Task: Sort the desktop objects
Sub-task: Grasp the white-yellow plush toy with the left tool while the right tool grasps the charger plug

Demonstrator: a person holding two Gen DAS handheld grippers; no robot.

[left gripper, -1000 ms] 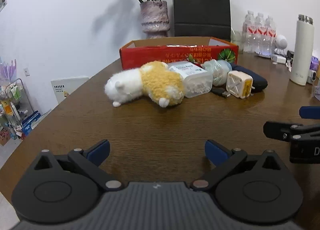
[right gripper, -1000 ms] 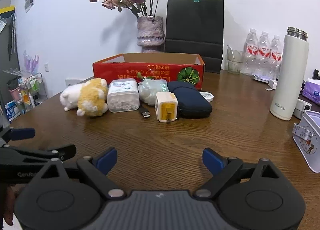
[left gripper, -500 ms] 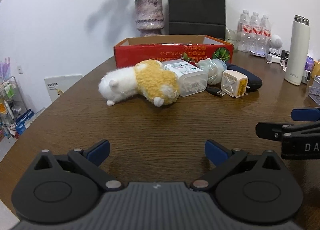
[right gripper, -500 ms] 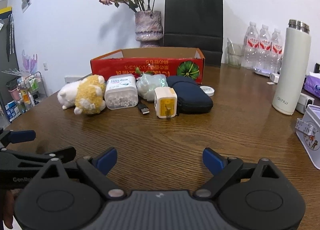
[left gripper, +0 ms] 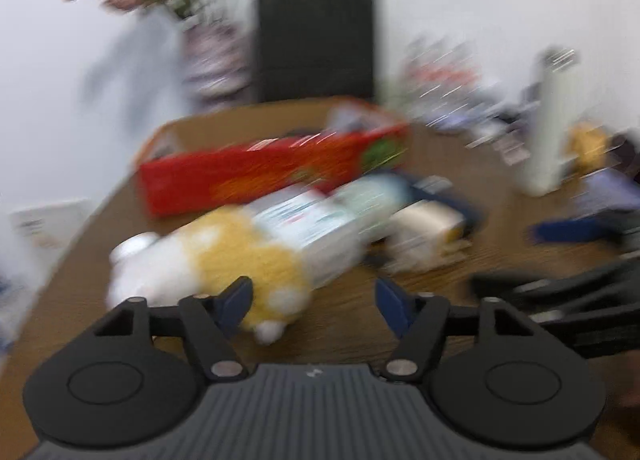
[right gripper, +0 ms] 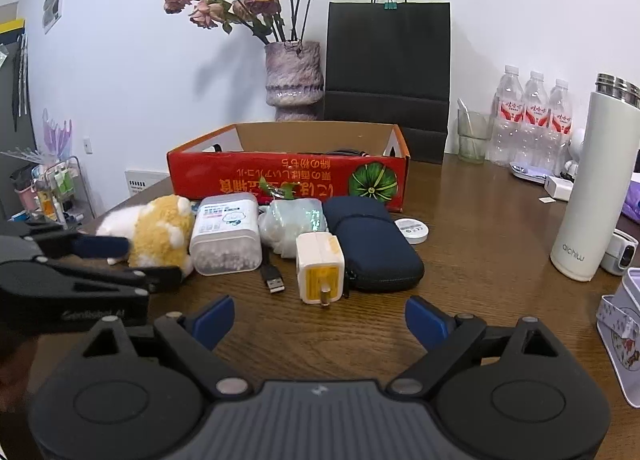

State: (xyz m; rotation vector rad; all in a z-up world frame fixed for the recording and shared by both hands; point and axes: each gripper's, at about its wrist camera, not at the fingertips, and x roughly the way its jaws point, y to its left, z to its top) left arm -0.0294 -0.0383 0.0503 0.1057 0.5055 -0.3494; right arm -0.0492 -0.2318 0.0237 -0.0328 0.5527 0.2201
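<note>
Yellow-and-white plush toy [right gripper: 154, 230] lies left of centre, beside the cotton-swab box [right gripper: 226, 234], before the red carton [right gripper: 288, 172]. Left tool [left gripper: 310, 300], jaws wide, approaches it; right tool [right gripper: 320, 320] wide, empty. Next: straddle, close.

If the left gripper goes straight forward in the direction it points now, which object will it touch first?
Most likely the plush toy. The open left gripper points at its yellow end, which already lies partly between the fingers. The left wrist view is blurred, so depth is uncertain; the cotton swab box sits just behind.
</note>
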